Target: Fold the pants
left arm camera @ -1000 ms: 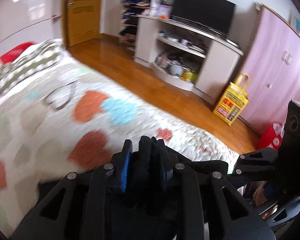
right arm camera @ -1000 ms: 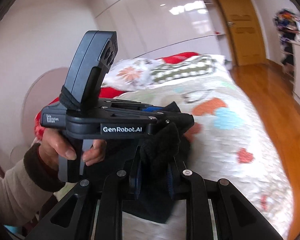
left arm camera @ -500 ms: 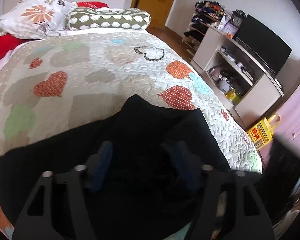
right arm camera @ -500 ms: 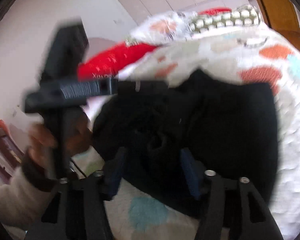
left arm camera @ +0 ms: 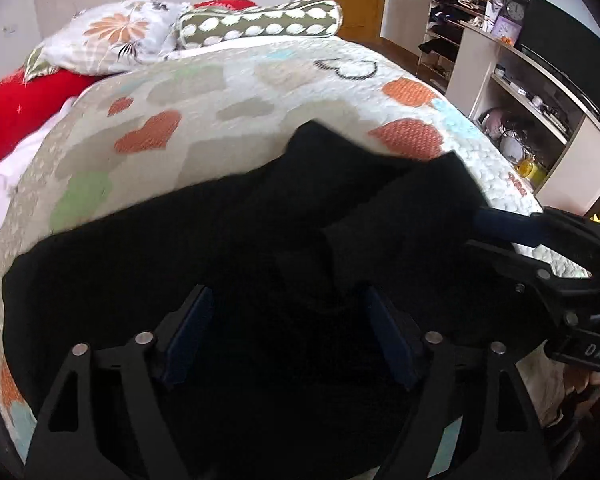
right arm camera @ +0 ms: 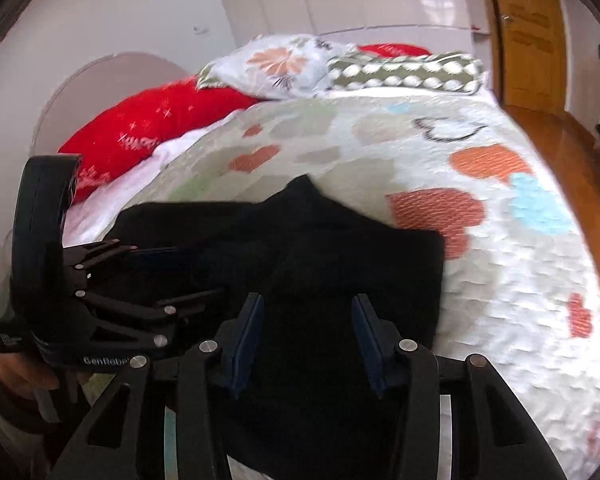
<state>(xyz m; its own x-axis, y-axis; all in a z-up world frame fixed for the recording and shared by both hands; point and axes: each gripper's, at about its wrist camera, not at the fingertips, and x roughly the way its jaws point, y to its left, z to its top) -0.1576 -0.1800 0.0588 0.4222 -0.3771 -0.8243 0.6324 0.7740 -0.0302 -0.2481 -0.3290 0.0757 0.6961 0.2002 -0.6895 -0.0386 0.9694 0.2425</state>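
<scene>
Black pants (left arm camera: 228,240), folded and rumpled, flat on the heart-patterned quilt (left arm camera: 236,92)

Two grippers are showing: the left gripper (left arm camera: 288,332), whose jaws are opening wide, and the right gripper (right arm camera: 306,332), whose jaws are closing, and one pair of black pants (left arm camera: 228,248) is lying under and ahead of both with nothing pressing on the cloth. Beyond the fingertips three pillows are lying at the head of one bed: one red pillow (right arm camera: 148,128), one floral pillow (left arm camera: 108,36) and one spotted bolster (left arm camera: 260,24). One quilt (left arm camera: 260,92) is covering the bed, one wooden door (right arm camera: 528,36) is standing behind it, and one television (left arm camera: 568,52) is sitting off to the right of the left gripper.
</scene>
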